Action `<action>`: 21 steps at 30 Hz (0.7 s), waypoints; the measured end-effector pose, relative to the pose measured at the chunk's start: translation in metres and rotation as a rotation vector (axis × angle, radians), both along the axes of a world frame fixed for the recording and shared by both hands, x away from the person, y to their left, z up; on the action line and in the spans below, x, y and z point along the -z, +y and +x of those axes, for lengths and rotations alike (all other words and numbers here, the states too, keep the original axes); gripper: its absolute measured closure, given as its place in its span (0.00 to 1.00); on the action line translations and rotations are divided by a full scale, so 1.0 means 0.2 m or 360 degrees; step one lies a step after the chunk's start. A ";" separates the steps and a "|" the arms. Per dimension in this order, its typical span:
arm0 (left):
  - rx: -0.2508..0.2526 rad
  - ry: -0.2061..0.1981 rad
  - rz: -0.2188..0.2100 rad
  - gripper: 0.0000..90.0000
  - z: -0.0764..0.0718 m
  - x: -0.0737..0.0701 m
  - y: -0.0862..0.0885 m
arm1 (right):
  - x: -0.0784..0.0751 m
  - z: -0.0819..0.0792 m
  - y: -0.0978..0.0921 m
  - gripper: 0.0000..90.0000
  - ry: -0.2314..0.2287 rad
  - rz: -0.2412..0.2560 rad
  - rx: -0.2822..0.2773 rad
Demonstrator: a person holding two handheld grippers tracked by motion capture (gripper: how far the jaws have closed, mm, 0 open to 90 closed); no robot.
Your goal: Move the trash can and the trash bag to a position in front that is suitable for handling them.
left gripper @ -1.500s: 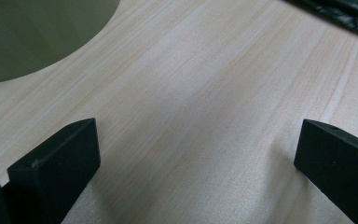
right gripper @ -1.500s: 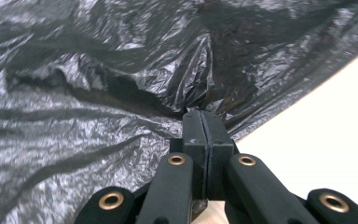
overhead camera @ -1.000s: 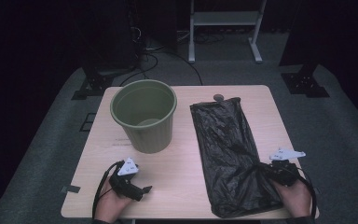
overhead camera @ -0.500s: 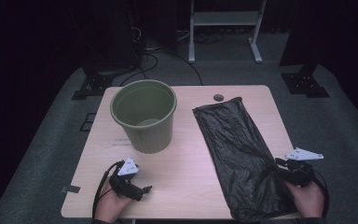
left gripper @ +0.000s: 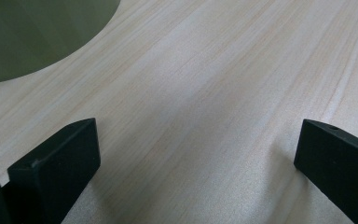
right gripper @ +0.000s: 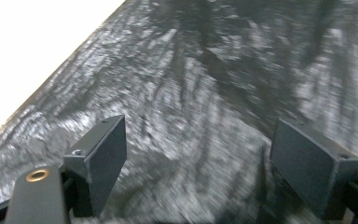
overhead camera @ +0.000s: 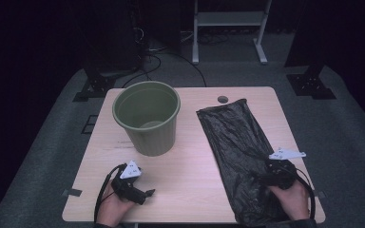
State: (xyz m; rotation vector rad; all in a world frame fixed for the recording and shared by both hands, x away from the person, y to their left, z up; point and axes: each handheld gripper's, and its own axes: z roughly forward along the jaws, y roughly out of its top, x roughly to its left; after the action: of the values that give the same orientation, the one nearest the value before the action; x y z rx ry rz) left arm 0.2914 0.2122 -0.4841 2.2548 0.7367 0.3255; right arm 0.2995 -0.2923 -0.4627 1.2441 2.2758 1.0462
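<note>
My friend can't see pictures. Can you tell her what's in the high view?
A black plastic bag lies flat on the right of a light wooden table, with the right gripper over its near end. A green bucket stands upright on the left, and the left gripper rests in front of it.

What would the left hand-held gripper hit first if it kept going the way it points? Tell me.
Mostly bare table. The left hand-held gripper is open and aimed low across the wood; the green bucket sits off to the upper left of its line, so it would probably pass beside it, though depth is unclear.
</note>
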 end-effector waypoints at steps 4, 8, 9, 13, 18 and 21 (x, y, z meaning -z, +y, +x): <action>0.0000 0.0000 0.0000 0.00 0.00 0.00 0.00 | 0.04 0.04 0.08 0.24 0.0050 -0.0025 -0.0051; 0.0000 0.0000 0.0000 0.00 0.00 0.00 0.00 | 0.07 0.06 0.13 0.25 0.0074 -0.0092 -0.0074; 0.0000 0.0000 0.0000 0.00 0.00 0.00 0.00 | 0.07 0.06 0.13 0.26 0.0080 -0.0104 -0.0075; -0.0001 0.0000 0.0003 0.00 0.00 0.00 0.00 | 0.07 0.05 0.14 0.48 0.0060 -0.0118 -0.0072; -0.0002 0.0000 0.0003 0.00 0.00 0.00 0.00 | 0.06 0.03 0.12 1.00 0.0033 -0.0102 -0.0121; -0.0002 0.0000 0.0001 0.00 0.00 0.00 0.00 | 0.06 0.03 0.11 1.00 0.0026 -0.0134 -0.0124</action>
State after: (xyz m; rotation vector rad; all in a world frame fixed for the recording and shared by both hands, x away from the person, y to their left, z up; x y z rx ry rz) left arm 0.2915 0.2120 -0.4841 2.2552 0.7382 0.3266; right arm 0.3048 -0.2706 -0.4750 1.1434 2.3719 0.9591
